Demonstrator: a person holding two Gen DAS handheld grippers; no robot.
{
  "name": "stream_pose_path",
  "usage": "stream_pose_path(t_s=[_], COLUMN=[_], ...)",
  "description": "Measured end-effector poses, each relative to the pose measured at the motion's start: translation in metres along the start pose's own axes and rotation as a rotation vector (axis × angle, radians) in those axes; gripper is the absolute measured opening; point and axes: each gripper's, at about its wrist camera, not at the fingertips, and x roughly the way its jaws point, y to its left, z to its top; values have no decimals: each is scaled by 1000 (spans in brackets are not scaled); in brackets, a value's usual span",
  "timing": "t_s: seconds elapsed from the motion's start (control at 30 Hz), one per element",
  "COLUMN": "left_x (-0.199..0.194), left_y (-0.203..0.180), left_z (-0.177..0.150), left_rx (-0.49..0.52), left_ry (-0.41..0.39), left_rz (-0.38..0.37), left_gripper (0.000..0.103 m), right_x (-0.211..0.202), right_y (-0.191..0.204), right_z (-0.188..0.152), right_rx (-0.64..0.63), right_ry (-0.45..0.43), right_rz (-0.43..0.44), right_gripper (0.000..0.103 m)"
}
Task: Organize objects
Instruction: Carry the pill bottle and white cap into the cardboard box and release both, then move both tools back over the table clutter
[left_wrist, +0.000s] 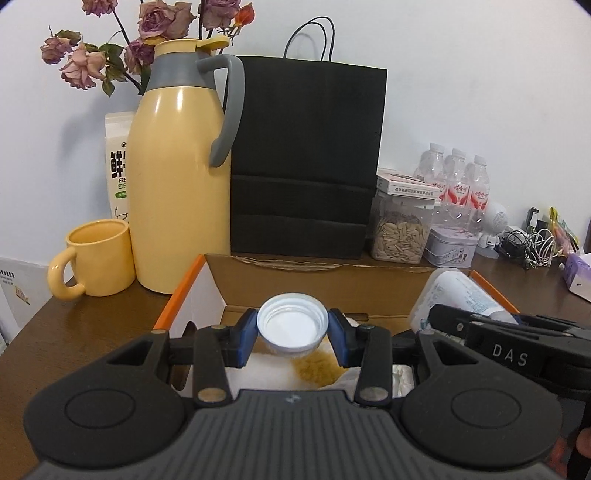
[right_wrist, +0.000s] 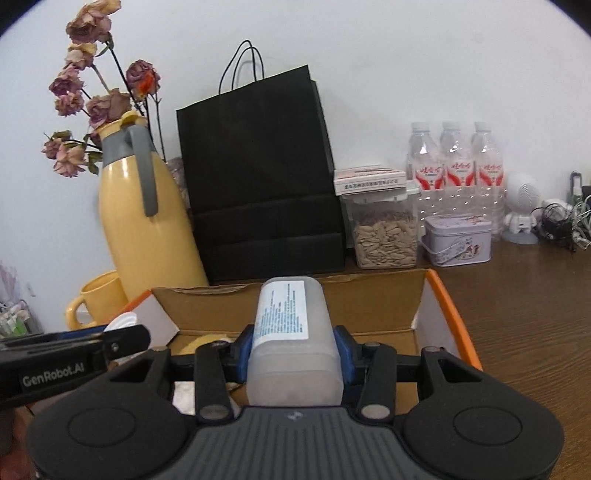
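Left claw (left_wrist: 292, 338) pinches a white cap (left_wrist: 292, 326), open side facing the camera, over the box (left_wrist: 332, 286). Right claw (right_wrist: 293, 349) pinches a frosted bottle (right_wrist: 293, 332) lying along the fingers, printed label up, text too small to read, also above the box. Box is open cardboard with orange edges on the brown worktop (right_wrist: 524, 314); inside are white stuff and a yellowish patch (left_wrist: 314, 369). Clear jar (right_wrist: 384, 240) holds pale seeds, with a flat carton (right_wrist: 369, 179) on its lid. Tin (right_wrist: 458, 240) is beside it, three water bottles (right_wrist: 454, 166) with red labels behind. Black bag (right_wrist: 258, 177), yellow jug (left_wrist: 177, 184) and yellow mug (left_wrist: 92, 258) stand behind the box. Milk carton (left_wrist: 118, 162) reads "鲜". Claw bodies read "DAS" and "GenRobot.AI".
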Motion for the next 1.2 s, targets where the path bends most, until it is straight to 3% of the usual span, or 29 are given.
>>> stream_pose_path(t_s=[0.03, 0.13, 0.17, 0.27, 0.37, 0.77, 1.2], left_x=[-1, -5, -6, -9, -10, -17, -72], left_y=[-1, -2, -3, -3, -2, 1, 7], left_z=[0, -1, -1, -1, -1, 2, 4], left_rx=[3, 12, 16, 10, 5, -15, 34], left_ry=[-5, -24, -33, -45, -57, -69, -97], left_rz=[3, 24, 28, 36, 50, 59, 51], left_gripper=[49, 83, 88, 103, 103, 103, 103], right_x=[-1, -2, -2, -4, -6, -19, -76], right_y=[0, -4, -6, -13, -15, -8, 12], right_z=[0, 0, 0, 1, 2, 3, 11], right_rx=[-3, 9, 17, 41, 46, 18, -97], right_ry=[-1, 2, 5, 1, -4, -28, -76], right_rz=[-5, -34, -44, -79, -98, -94, -53], right_gripper=[43, 47, 58, 75, 89, 91, 93])
